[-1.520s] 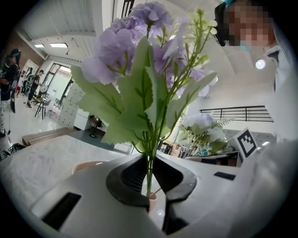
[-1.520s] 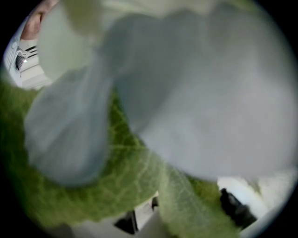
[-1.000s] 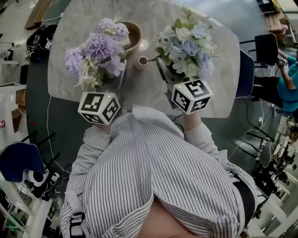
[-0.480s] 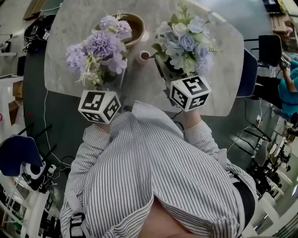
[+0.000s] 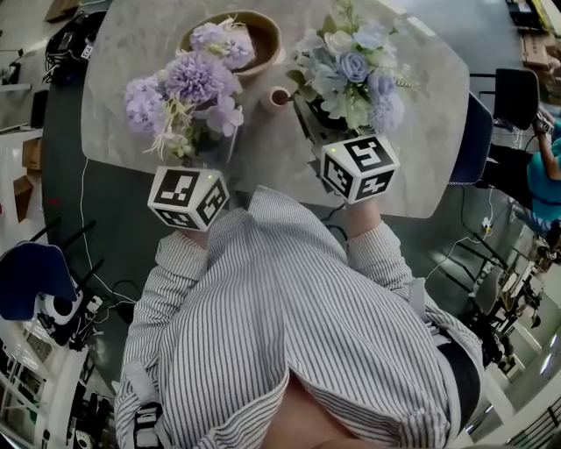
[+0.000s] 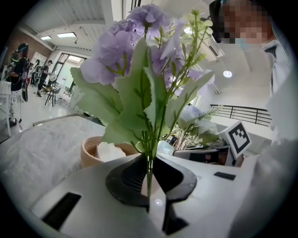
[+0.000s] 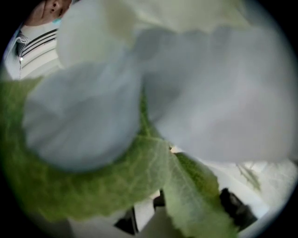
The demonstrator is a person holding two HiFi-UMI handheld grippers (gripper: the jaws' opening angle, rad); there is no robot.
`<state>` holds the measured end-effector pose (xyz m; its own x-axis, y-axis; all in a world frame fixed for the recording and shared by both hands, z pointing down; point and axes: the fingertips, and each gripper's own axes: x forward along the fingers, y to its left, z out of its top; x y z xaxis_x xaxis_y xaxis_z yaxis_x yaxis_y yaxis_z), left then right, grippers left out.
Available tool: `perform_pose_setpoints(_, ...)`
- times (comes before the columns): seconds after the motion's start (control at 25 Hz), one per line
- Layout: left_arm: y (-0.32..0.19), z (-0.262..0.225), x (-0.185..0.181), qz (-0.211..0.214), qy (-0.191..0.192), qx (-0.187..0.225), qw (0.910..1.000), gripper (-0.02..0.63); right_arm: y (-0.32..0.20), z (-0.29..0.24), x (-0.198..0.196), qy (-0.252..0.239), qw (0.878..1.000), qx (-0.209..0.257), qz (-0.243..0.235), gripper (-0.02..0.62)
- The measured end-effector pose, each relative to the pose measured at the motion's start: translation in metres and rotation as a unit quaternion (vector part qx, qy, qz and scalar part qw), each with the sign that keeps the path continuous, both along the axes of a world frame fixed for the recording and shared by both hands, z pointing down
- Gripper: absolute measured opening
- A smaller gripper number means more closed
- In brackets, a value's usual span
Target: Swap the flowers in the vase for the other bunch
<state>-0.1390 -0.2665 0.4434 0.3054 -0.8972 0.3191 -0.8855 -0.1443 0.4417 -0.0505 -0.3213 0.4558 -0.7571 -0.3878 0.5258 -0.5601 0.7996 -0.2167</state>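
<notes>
My left gripper (image 5: 207, 151) is shut on the thin green stems of a purple flower bunch (image 5: 186, 86); the stems stand pinched between its dark jaws (image 6: 149, 183) with the blooms (image 6: 135, 37) above. My right gripper (image 5: 321, 131) carries a blue and white bunch (image 5: 352, 74) over the table's right half. In the right gripper view pale petals (image 7: 195, 88) and green leaves (image 7: 116, 181) cover the jaws. A tan round vase (image 5: 256, 26) stands at the table's far side, partly behind the purple blooms. It shows again low in the left gripper view, the vase (image 6: 89, 153) holding something white.
A small cup (image 5: 279, 96) stands between the two bunches on the grey marble table (image 5: 123, 44). A dark chair (image 5: 465, 140) sits at the table's right edge, with a person in teal (image 5: 545, 167) beyond it. Cables and a blue chair (image 5: 31, 281) are on the floor at left.
Both bunches have sunk a little toward the table, and the vase now shows more fully beyond the purple blooms. Both grips look unchanged.
</notes>
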Motion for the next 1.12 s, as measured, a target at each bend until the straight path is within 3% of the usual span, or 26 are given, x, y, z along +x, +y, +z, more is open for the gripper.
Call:
perform_pose_setpoints(0.76,-0.003,0.024,-0.007,-0.009,0.003,-0.036,0.9993,0.044,-0.002,0.031,-0.018,0.026,1.0,-0.001,-0.015,0.04)
perform_pose_setpoints(0.92,-0.002,0.026,-0.008,-0.007,0.004,-0.037,0.9993,0.044,-0.002,0.031,-0.021,0.025,1.0,0.006,-0.007,0.092)
perform_pose_setpoints(1.12,0.0,0.026,-0.007,-0.003,0.005,-0.04,0.9992,0.044,-0.002,0.03,-0.024,0.026,1.0,0.013,-0.006,0.104)
